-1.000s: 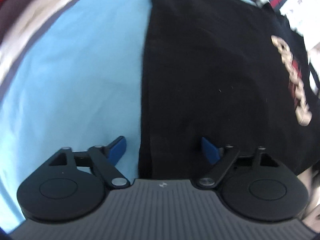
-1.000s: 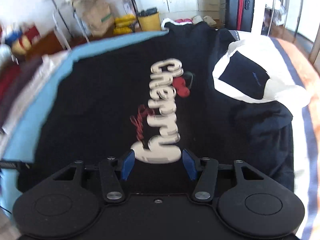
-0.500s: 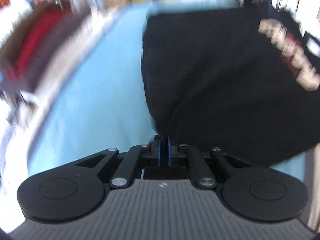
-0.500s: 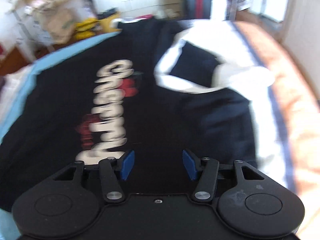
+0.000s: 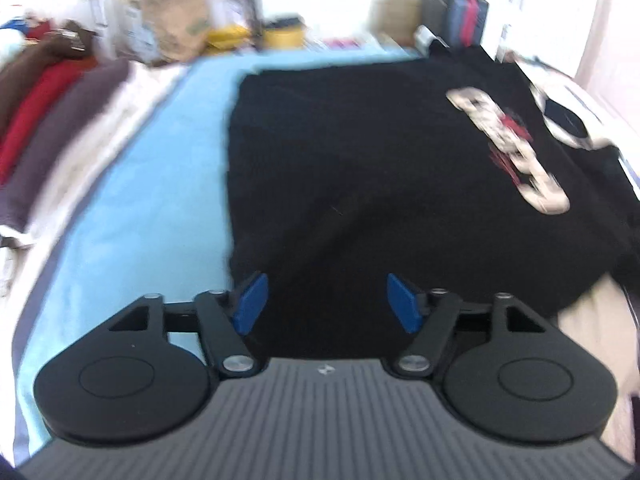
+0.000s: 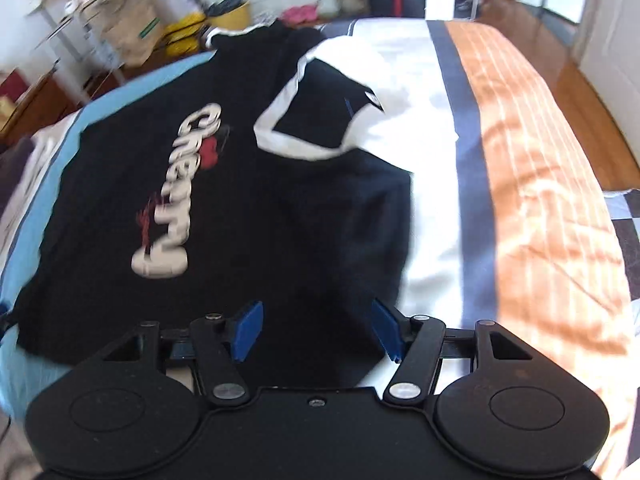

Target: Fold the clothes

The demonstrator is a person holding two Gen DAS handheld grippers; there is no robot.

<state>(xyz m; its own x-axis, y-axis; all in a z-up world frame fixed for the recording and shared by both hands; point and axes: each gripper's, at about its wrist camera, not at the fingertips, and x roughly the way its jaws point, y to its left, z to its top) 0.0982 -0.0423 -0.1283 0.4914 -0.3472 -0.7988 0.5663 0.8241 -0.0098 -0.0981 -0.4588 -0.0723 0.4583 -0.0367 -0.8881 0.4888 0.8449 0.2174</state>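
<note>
My left claw [image 5: 323, 302] stood with its blue pads apart, gripping nothing, over the near edge of the black T-shirt [image 5: 360, 184]. My right claw [image 6: 316, 330] was spread wide too, empty, above the same near hem. The T-shirt lay spread flat on the bed [image 6: 532, 168], its cream lettering [image 6: 180, 192] running lengthwise away from me with a red mark beside it. Its left side rested on a light blue sheet [image 5: 160, 184]; on its right side a black and white garment [image 6: 332, 120] lay crumpled, overlapping it. Beyond the sheet, to the left, sat a stack of folded clothes [image 5: 48, 120] in brown, red and purple. The orange striped cover ran along the bed's right side.
</note>
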